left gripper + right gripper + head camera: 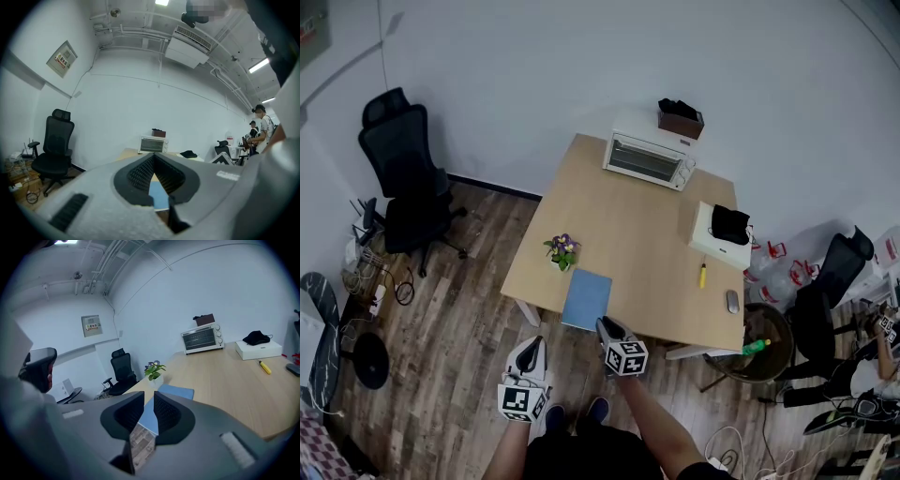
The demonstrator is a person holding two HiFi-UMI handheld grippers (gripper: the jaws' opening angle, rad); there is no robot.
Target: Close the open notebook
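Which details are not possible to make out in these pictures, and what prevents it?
- Notebook: the left gripper view shows only a sliver of it; the left gripper itself hides the rest.
- Black thing on the white box: too small in every view to identify.
- Wall notice: print too small to read, right gripper view.

The notebook [587, 298] is a thin rectangular book with a plain blue cover. It is closed, cover face up, and lies flat on the surface [637, 234]. It sits just beside the potted plant [562, 250], on the plant's side nearer the person, apart from the pot, long edges running away from the person.
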